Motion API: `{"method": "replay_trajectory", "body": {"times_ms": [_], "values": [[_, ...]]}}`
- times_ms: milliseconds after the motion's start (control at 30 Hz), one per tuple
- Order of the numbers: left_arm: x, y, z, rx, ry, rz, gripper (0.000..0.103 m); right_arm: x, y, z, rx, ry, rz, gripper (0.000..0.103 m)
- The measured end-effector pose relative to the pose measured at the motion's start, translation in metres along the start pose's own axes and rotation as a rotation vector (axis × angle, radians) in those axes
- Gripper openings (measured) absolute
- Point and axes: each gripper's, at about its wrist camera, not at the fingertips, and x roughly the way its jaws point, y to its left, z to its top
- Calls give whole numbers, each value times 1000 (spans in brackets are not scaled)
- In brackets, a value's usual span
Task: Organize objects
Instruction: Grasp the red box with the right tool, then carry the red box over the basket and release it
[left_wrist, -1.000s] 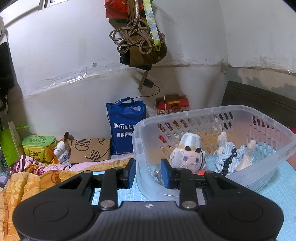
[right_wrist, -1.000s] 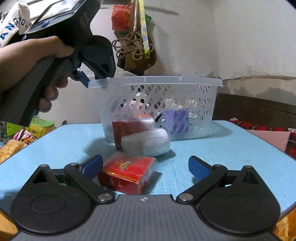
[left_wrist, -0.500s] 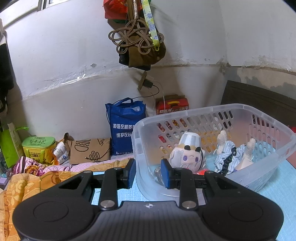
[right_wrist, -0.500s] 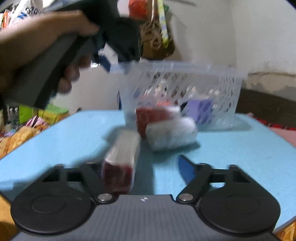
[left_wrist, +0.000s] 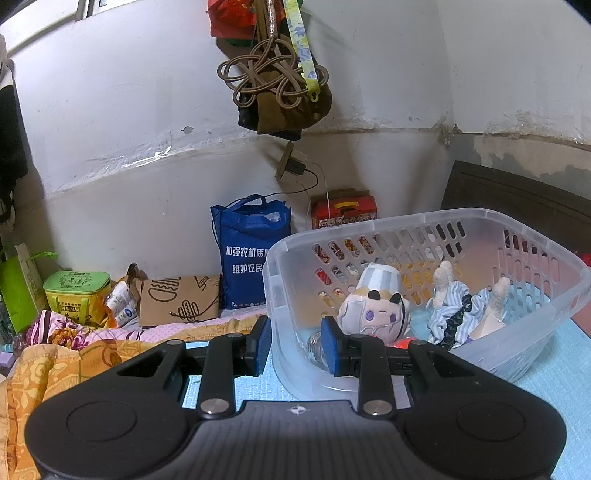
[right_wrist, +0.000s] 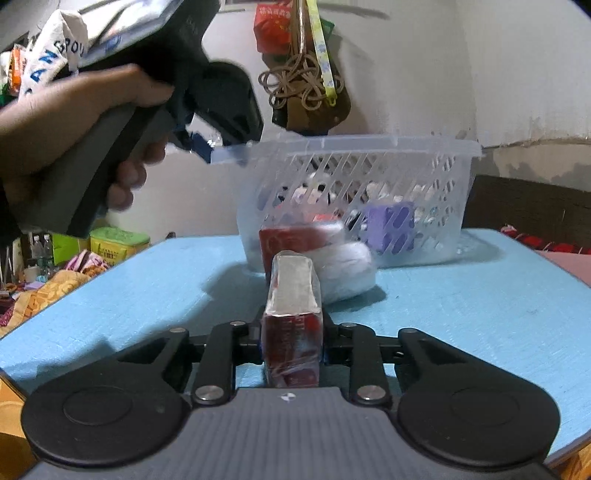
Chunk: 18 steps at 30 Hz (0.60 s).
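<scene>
At the basket's near-left corner, left wrist view, the left gripper (left_wrist: 295, 345) pinches the basket (left_wrist: 532, 236) rim. Right wrist view: near the table's (right_wrist: 461, 295) front edge, the right gripper (right_wrist: 291, 341) clamps the red box (right_wrist: 291, 332); next, probably lift it over the rim

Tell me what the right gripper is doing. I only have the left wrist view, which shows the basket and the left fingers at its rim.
Observer: The right gripper is shut on a red box wrapped in clear film.
Operator: Is anything lying outside the basket?
Observer: Yes. A second red box and a white bundle sit on the blue table, right against the near wall of the basket.
Operator: Does the left gripper really have the rim?
Observer: In the right wrist view, the left gripper meets the rim at the basket's corner, and a hand is wrapped around its handle.
</scene>
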Motion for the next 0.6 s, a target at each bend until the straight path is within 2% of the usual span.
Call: {"method": "replay_trajectory", "body": {"times_ms": [233, 500, 600], "values": [[0, -1, 0, -2, 0, 0, 34, -21, -35, 19, 17, -71, 6, 28], [0, -1, 0, -2, 1, 0, 34, -32, -79, 68, 41, -127, 53, 28], [0, 0, 0, -2, 1, 0, 34, -30, -95, 88, 47, -158, 40, 28]]}}
